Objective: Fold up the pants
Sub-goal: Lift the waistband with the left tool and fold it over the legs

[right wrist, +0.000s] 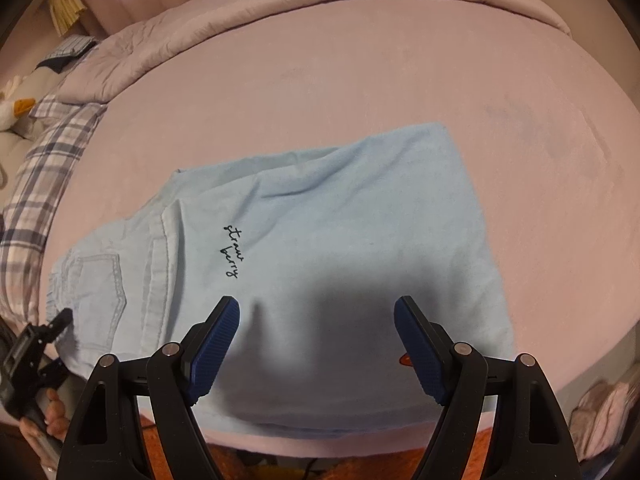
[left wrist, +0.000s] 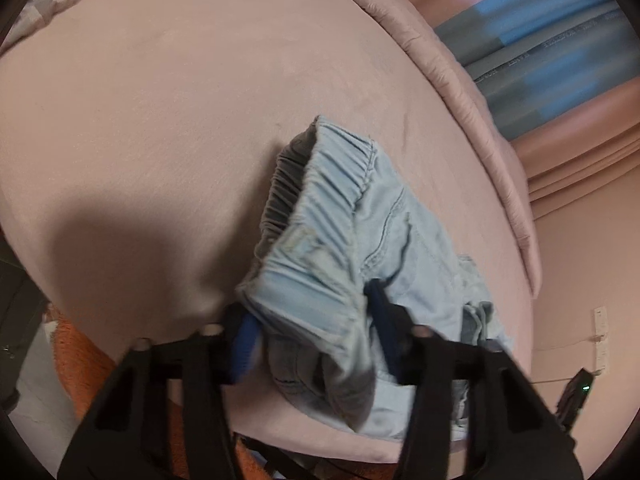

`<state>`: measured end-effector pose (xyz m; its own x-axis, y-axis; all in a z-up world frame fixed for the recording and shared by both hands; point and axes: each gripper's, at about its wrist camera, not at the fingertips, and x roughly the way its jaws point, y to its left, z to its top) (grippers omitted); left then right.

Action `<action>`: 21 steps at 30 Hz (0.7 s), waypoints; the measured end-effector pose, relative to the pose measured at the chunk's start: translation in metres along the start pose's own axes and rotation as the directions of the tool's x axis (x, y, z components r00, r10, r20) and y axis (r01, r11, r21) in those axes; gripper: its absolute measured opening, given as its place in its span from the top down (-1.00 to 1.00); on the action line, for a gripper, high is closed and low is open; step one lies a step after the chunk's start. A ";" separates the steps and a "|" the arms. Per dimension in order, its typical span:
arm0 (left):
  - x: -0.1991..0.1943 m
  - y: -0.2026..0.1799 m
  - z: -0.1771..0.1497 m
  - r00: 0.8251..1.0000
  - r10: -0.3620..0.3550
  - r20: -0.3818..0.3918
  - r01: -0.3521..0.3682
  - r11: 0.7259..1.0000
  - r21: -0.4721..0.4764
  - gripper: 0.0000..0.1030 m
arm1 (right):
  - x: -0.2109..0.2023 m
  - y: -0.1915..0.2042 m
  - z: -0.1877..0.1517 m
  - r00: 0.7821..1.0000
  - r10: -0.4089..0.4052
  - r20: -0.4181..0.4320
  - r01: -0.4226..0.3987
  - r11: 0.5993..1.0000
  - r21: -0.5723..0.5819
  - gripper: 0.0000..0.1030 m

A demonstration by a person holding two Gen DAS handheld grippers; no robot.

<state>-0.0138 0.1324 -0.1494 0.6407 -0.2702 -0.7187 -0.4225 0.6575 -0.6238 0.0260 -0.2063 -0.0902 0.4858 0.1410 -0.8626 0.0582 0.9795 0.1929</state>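
Light blue denim pants (right wrist: 320,248) lie on the pink bed (right wrist: 360,80), legs folded over, with black "strawberry" script on the fabric. My right gripper (right wrist: 316,320) is open and empty, hovering over the folded leg part near the bed's front edge. My left gripper (left wrist: 310,332) has its jaws around the bunched elastic waistband (left wrist: 320,216) and lifts it off the bed; its blue pads (left wrist: 246,340) press the cloth. The left gripper also shows in the right wrist view (right wrist: 60,320) at the waistband end.
A plaid pillow (right wrist: 44,176) and a folded pink quilt (right wrist: 280,12) lie along the far side of the bed. An orange rug (right wrist: 360,460) is on the floor below the front edge. Blue curtains (left wrist: 540,60) hang beyond the bed.
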 end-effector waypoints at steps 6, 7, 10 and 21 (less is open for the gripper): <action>-0.020 -0.031 0.000 0.997 -0.064 0.052 0.059 0.995 0.084 0.45 | -0.004 -0.005 -0.002 1.000 0.006 0.004 -0.006 1.000 0.005 -0.54; -0.025 -0.038 -0.001 0.995 -0.074 0.061 0.067 0.993 0.101 0.45 | -0.005 -0.007 -0.002 1.000 0.006 0.007 -0.006 1.000 0.008 -0.54; -0.038 -0.060 -0.001 0.989 -0.130 0.076 0.118 0.982 0.148 0.45 | -0.010 -0.013 -0.003 1.000 0.003 0.017 -0.003 1.000 0.029 -0.54; -0.039 -0.146 -0.034 0.970 -0.244 0.004 0.224 0.900 0.373 0.45 | -0.018 -0.029 -0.011 0.999 -0.001 0.035 -0.002 0.997 0.083 -0.54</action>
<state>0.0011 0.0230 -0.0408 0.7272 -0.4191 -0.5437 0.0025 0.7936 -0.6084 0.0061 -0.2358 -0.0851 0.5163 0.1350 -0.8457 0.1295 0.9638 0.2329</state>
